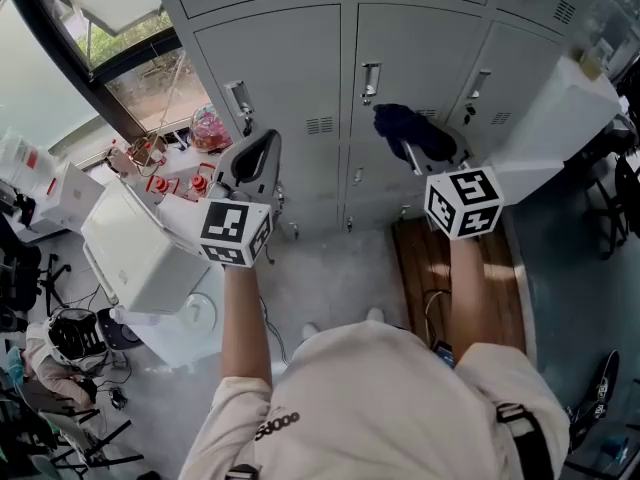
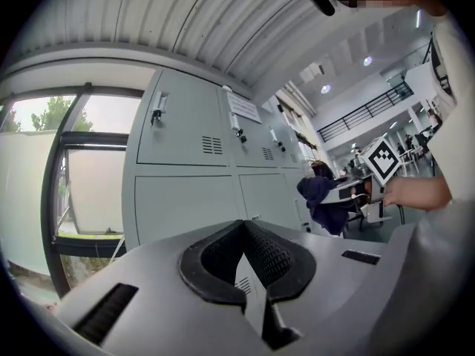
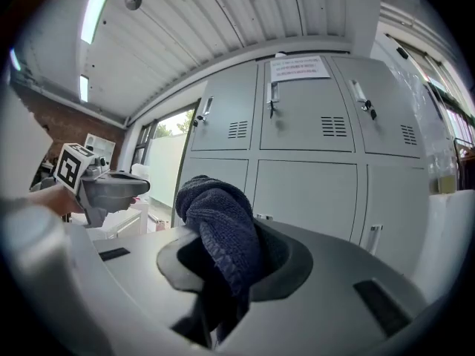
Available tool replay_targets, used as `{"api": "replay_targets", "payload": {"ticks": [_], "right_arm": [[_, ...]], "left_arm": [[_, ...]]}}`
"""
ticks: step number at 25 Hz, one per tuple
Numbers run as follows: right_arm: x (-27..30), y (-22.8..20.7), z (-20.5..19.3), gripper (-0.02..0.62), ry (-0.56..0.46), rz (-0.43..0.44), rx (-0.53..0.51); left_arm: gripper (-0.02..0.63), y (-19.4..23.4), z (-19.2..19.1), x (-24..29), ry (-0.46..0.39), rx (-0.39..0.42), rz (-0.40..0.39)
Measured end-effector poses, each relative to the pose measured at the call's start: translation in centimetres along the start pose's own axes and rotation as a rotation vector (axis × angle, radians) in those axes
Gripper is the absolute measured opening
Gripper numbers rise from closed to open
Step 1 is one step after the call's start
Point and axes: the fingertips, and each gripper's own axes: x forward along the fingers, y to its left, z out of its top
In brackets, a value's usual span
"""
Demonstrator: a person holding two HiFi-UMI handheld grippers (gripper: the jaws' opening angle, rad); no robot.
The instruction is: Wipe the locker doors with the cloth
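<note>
My right gripper (image 3: 223, 277) is clenched on the dark blue towelling cloth (image 3: 219, 217) — the wad bulges up out of the jaws and a tail hangs below them. My left gripper (image 2: 245, 262) is closed on nothing; its black pads meet at the tips. In the head view the cloth sits in front of the middle lower door of the bank of pale grey metal locker doors (image 1: 300, 78). The right gripper view shows open space between cloth and door, so I judge that wiping contact is not yet made.

Procedure for this step, as I judge it:
1. Bring the bulging face of the cloth flat onto the panel, so that fabric and not the jaws meets the paint.
2. Wipe in overlapping passes, top to bottom, one door at a time.
3. Steer round the chrome latch handles (image 1: 371, 78) and the louvred vents (image 1: 320, 125); the cloth can snag there.
4. On the upper door, avoid the white paper notice (image 3: 297, 69) — a dragging cloth could lift it.
5. Hold the left gripper clear of the stroke.

Containers: every locker in view is closed, so contents cannot be seen.
</note>
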Motion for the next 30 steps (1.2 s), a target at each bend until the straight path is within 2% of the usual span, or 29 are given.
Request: {"api": "replay_targets", "payload": {"ticks": [6,12,30], "right_arm": [[-0.3,2.2,1.1,0.081,-0.033,-0.009,-0.075],[0.0,3.4,0.7,0.078,-0.023,0.011,-0.107],[-0.2,2.7,-0.8,0.078,0.004,-0.025,-0.088]], "left_arm": [[0.012,-1.5,1.3,-0.6,-0.021,0.031,-0.033],[0.012,-1.1,0.5,-0.9,-0.006,0.033,-0.025],[0.012,-1.4,-0.6,-1.1,0.005,0.019,-0.051]]}}
